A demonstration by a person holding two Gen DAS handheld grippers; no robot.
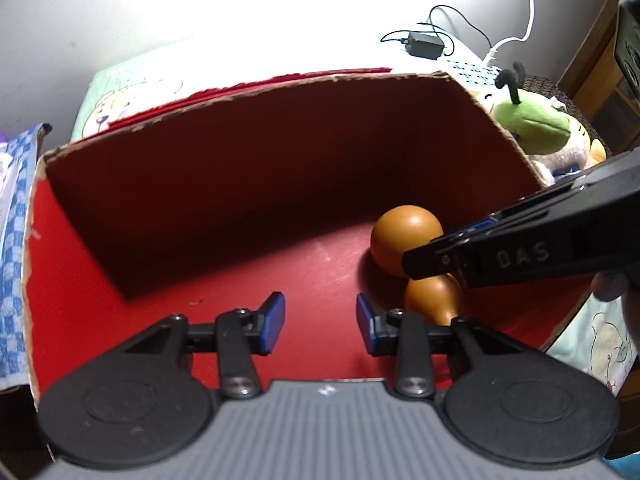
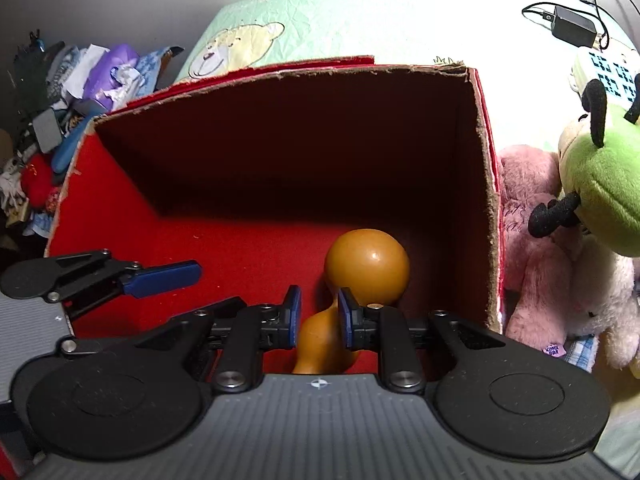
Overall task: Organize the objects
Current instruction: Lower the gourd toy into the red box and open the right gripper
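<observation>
Straddling the gourd, the right gripper has its blue pads either side of the narrow waist; jaws stand a little apart, and I cannot tell whether they touch it. Gourd: glossy orange-brown, two bulbs, small one nearest, large round one beyond, lying on the red floor of the cardboard box near its right wall. Left gripper sits left of the gourd, fingers spread, nothing between them; past the right wall, a pink plush and green plush.
</observation>
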